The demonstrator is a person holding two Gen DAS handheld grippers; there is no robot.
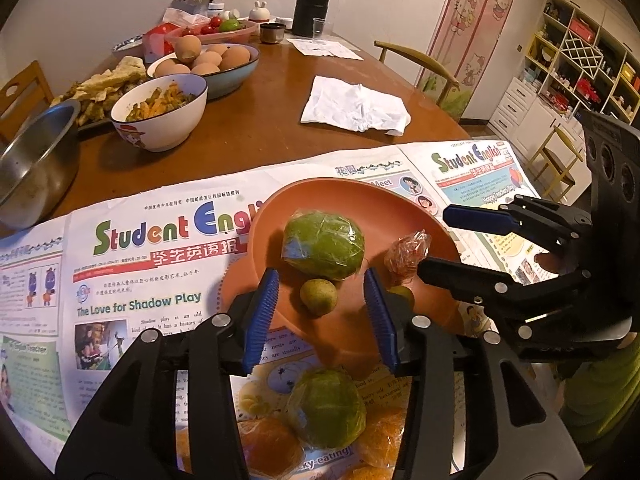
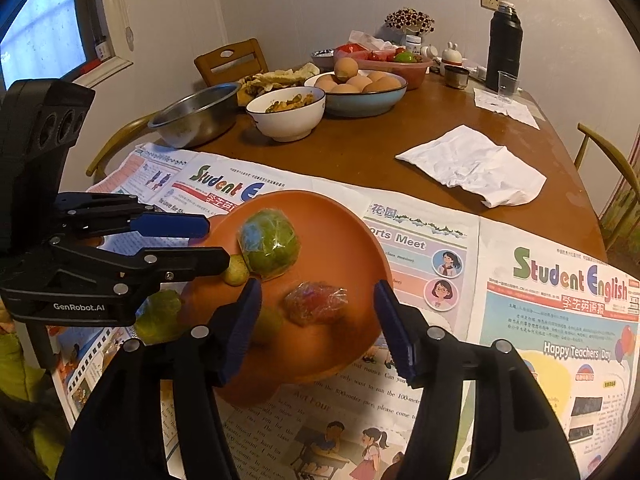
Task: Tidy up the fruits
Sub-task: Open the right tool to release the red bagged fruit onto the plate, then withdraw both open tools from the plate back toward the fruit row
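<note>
My left gripper (image 1: 322,312) stands partly open with nothing pinched, a small green fruit (image 1: 318,301) loose between its pads on the orange plate (image 1: 320,196). My right gripper (image 2: 318,326) gapes wider, also empty, framing the red wrapped fruit (image 2: 316,303) at frame centre. I judge both pieces just set down, so I should lift straight clear without nudging them. The wrapped green fruit (image 1: 324,245) sits mid-plate; another (image 1: 327,408) waits on the newspaper (image 1: 140,280) at lower centre. The plate's near rim is close; open table lies upper right.
</note>
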